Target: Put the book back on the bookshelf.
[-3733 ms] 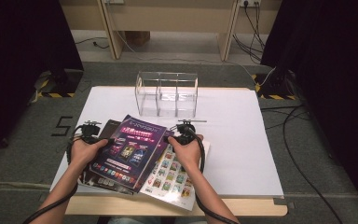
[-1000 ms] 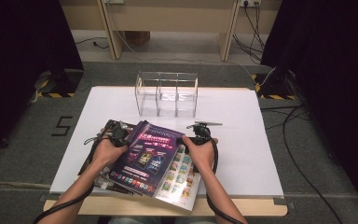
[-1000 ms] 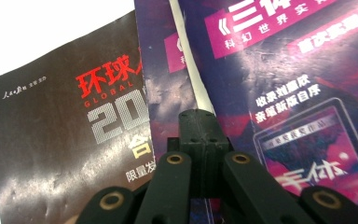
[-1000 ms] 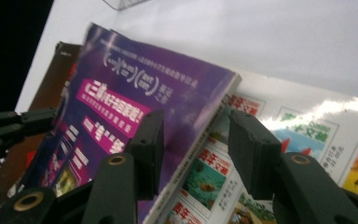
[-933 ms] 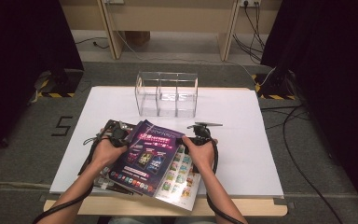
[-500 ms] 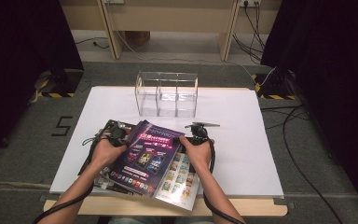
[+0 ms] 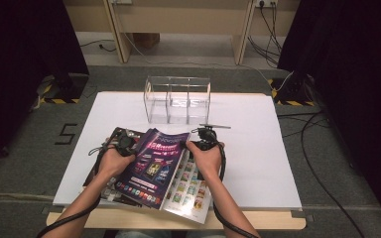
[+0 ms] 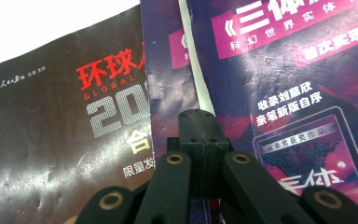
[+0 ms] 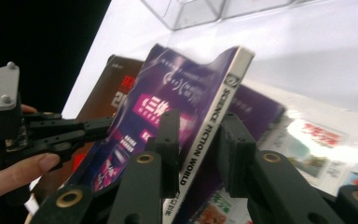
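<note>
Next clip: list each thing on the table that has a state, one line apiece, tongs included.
Purple magazine: closed, spine edge tilted up off the pile.
Brown magazine: closed, flat, partly under the purple one.
Colourful sheet: flat at the bottom of the pile.
Clear organizer: upright, compartments empty.
Left tongs: shut on the purple magazine's cover edge.
Right tongs: jaws just closing astride the spine, gaps still visible.
</note>
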A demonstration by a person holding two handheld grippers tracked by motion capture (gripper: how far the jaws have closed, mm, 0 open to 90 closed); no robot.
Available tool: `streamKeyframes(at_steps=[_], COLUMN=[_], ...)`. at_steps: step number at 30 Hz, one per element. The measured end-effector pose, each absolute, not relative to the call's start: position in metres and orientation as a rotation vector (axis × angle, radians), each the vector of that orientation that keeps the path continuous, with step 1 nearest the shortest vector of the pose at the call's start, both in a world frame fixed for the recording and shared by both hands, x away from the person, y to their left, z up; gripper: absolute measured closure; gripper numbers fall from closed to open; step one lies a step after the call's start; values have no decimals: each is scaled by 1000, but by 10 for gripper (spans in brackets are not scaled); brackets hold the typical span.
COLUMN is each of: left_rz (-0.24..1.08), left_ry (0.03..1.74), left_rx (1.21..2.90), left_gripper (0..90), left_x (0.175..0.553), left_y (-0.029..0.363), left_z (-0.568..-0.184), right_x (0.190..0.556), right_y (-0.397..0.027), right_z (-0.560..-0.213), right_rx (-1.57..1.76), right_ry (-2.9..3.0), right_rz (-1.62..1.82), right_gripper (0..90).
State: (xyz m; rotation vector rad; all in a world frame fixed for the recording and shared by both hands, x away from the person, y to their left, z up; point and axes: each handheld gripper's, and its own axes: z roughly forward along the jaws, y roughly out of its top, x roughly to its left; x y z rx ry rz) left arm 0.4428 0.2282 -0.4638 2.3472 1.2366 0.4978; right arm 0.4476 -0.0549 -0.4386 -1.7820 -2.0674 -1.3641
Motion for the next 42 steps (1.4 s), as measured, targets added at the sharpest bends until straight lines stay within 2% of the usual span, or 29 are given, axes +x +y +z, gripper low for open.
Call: streamKeyframes(at_steps=[8,11,13,17,18,24,30,42], left_rz=[491,476,482,526,553,548,541,553], left_ry=[1240,1262,1280,1283,1280,1317,1352,1334], left_rx=[2324,2245,2126,2044,1995,1864,1781,1756], left_gripper=[900,875,816,799,767,692,630,618], left_x=[442,439,431,418,408,380,361,351], left_y=[230,236,247,259,266,284,292,294], left_z=[-464,-464,-456,-445,-440,-445,-455,-451], right_x=[453,451,448,444,443,435,430,417], right_y=[-53,-55,-56,-54,-54,-60,-65,-69], right_z=[-453,-451,-444,-434,-427,-403,-385,-341], right_rx=[-1773,-1759,-1732,-1707,-1691,-1673,-1656,-1662], right_ry=[-2009,-1944,-1903,-1908,-1908,-1900,-1928,-2092], right_rz=[-1299,-1331,-1380,-1428,-1461,-1573,-1648,-1873], right_gripper=[743,760,776,787,796,819,828,830])
